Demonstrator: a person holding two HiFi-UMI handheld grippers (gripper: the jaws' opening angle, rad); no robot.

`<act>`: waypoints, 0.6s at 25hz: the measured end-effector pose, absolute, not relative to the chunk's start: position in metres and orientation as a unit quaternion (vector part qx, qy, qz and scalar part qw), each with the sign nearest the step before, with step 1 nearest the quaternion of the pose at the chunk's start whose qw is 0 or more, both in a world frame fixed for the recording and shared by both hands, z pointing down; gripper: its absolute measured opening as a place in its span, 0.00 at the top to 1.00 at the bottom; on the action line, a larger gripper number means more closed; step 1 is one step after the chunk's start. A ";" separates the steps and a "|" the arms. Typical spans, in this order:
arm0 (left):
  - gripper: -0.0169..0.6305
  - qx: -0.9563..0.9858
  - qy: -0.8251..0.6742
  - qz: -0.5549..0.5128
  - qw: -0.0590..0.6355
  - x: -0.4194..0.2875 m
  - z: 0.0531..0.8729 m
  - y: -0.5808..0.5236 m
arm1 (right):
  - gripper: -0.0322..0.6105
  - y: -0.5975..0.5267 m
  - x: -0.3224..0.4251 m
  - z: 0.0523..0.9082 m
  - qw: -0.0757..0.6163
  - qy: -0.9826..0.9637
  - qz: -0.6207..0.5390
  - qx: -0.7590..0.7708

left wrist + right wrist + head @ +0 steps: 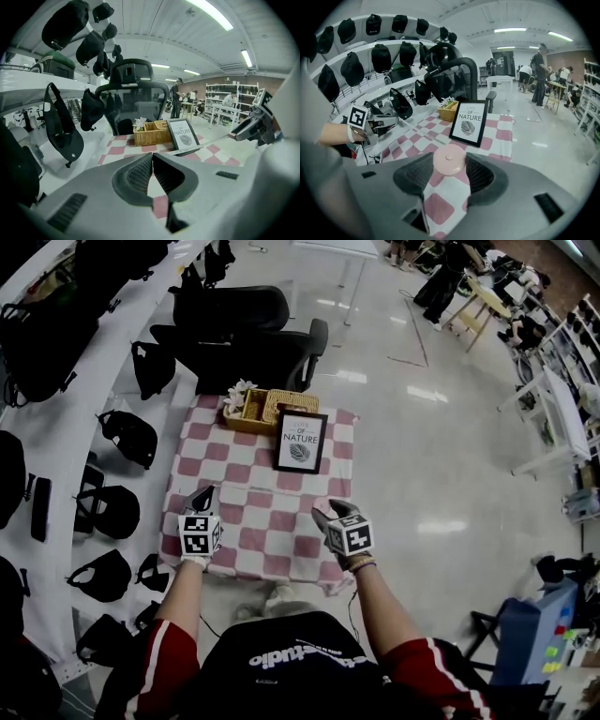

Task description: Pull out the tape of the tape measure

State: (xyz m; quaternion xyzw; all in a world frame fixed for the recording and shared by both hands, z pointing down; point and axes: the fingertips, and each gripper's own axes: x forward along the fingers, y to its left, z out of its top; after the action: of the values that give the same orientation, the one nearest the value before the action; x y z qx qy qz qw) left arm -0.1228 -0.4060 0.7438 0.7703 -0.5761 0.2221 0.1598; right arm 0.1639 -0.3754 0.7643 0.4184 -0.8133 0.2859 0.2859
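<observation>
Two grippers hover over the checked tablecloth point(246, 474) in the head view, the left gripper point(204, 495) and the right gripper point(324, 512) near each other. Left gripper view: the jaws are pinched together on the thin tape point(198, 146), which stretches rightward to the right gripper. Right gripper view: the jaws clamp the round pink tape measure point(449, 159), flat face up. Behind it, a framed sign point(468, 123) reads "OF NATURE".

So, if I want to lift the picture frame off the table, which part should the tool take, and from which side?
Take the frame by its top edge, at the corner away from the basket, coming from above, one jaw in front and one behind. It is a thin slab leaning back almost upright, and the basket sits close behind its other corner.
</observation>
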 end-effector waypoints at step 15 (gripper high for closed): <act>0.96 0.739 -0.581 0.282 0.193 -0.145 0.830 -0.422 | 0.61 -0.396 0.142 0.839 0.308 -0.805 0.304 0.405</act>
State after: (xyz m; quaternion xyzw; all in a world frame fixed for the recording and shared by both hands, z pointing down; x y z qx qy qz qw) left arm -0.1449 -0.4221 0.8301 0.7389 -0.5808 0.2818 0.1934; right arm 0.1419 -0.3955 0.8385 0.4053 -0.8050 0.3040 0.3085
